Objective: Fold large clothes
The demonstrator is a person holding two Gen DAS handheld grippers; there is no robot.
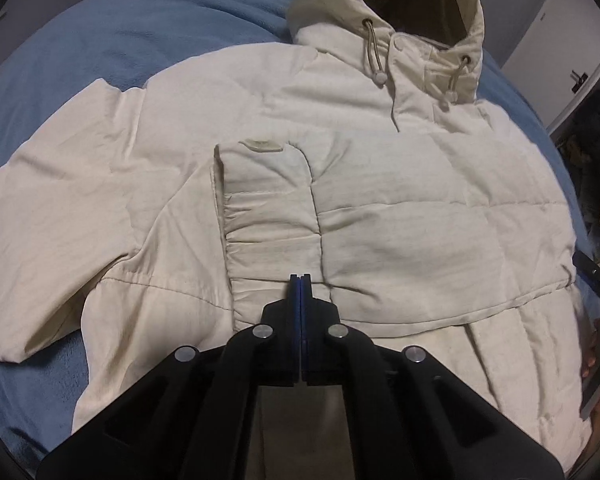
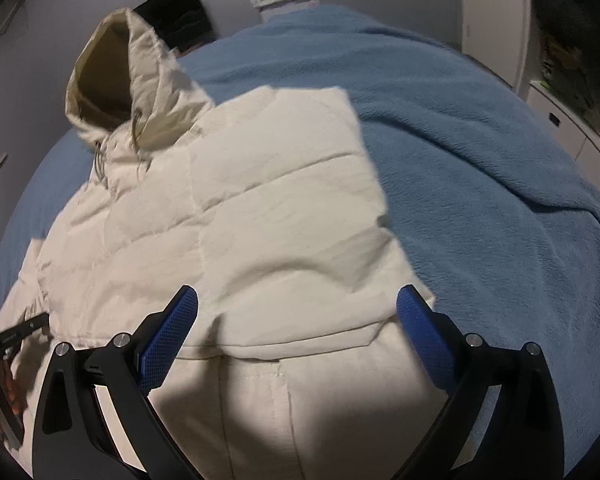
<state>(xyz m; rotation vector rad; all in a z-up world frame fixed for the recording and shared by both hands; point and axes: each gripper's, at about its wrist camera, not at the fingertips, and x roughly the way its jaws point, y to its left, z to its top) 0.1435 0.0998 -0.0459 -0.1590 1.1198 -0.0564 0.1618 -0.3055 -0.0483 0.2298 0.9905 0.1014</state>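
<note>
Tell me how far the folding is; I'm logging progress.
Done: one sleeve lies folded across the cream jacket chest. In hand: nothing visibly gripped; left claw shut above that sleeve, right claw open over the hem. Left: hood and body unfolded on the blue blanket.

bedroom @ home | bed w/ blue blanket (image 2: 480, 152) | white drawers (image 2: 572, 136)

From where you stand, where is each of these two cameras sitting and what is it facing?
Left wrist: on the left gripper, shut, facing the cream jacket, its folded sleeve and hood.
Right wrist: on the right gripper, open, above the jacket's hem, blue blanket beyond.
Shared: jacket, hood, blanket; each glimpses the other gripper at its edge.
</note>
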